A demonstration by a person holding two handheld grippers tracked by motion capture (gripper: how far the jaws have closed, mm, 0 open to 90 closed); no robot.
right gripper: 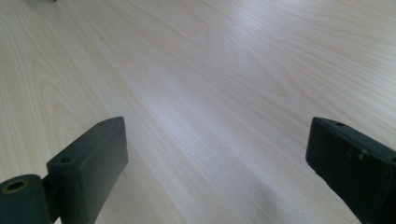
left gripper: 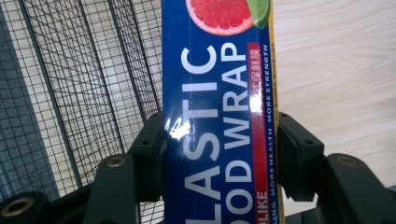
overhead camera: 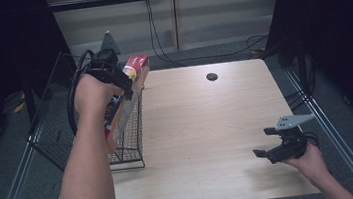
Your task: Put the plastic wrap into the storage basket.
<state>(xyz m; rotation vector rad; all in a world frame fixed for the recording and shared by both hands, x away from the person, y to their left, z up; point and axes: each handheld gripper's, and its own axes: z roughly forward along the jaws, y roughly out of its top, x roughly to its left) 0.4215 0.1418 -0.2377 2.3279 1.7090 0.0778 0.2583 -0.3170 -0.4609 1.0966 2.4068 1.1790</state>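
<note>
While the high view just gives a colourful box [overhead camera: 123, 103] tilted over the wire basket [overhead camera: 132, 152] at the desk's [overhead camera: 203, 126] left edge, the left claw view reads its blue face: "plastic food wrap", grapefruit on top. Left claw [overhead camera: 125, 82] is clamped on the box sides; its lower end is hidden behind the forearm. Right claw [overhead camera: 270, 141] hangs wide apart, nothing in it, near the desk's right front corner.
</note>
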